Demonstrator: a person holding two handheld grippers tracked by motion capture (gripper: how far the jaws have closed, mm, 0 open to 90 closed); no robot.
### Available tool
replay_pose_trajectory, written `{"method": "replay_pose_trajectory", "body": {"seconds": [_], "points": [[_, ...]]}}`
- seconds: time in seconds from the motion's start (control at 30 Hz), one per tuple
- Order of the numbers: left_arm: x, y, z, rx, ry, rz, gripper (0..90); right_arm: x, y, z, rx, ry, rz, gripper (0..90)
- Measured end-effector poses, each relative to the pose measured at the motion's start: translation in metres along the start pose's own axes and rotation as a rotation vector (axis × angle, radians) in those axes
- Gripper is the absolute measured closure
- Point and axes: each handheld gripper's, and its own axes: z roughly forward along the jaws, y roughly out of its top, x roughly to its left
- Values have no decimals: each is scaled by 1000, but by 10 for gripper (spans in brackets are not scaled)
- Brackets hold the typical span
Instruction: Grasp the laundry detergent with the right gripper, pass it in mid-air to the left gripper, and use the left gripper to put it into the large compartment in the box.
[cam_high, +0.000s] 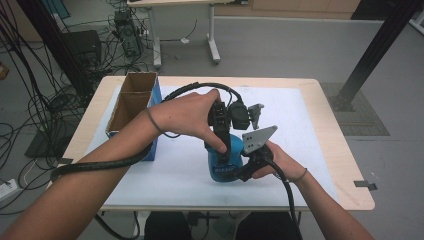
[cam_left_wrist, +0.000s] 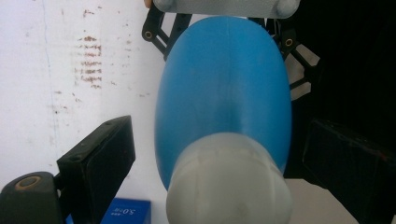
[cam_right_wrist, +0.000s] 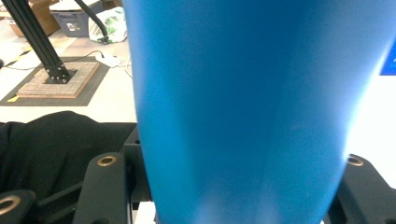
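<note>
The right gripper (cam_high: 239, 167) is clamped on the lower body of a blue bottle (cam_high: 224, 164), which stands upright on the white mat (cam_high: 310, 145) near the table's front edge, at about 6 o'clock from the mat's centre. In the right gripper view the bottle's blue wall (cam_right_wrist: 243, 107) rises between the two black jaws, which press it on either side at the bottom of the frame.

The left gripper (cam_high: 223, 131) comes down on the bottle from above. The left gripper view looks along the bottle from its pale cap (cam_left_wrist: 229, 182) at 6 o'clock to the blue body (cam_left_wrist: 224, 88) beyond; its jaws stand at 8 o'clock and 4 o'clock, wide of the cap with clear gaps, so this claw is open around it without gripping. At 12 o'clock in that view the right gripper's linkage and grey plate (cam_left_wrist: 224, 7) straddle the bottle's far end.

The high view alone shows both hands, the person's left hand (cam_high: 187, 117) covering the bottle's top, the right hand (cam_high: 280, 162) at 3 o'clock of the bottle, and an open cardboard box (cam_high: 131, 102) with a blue side at 9 to 10 o'clock on the table (cam_high: 345, 165). The bottle's label print is too small to read there. A small blue package (cam_left_wrist: 126, 212) lies cut off at the left gripper view's lower edge.
</note>
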Motion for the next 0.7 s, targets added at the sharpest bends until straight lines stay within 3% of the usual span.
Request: {"method": "replay_pose_trajectory", "body": {"seconds": [0.7], "points": [[-2,-1,0,0,7,0,96,2,2,-4,-11,-12,-1,406]]}}
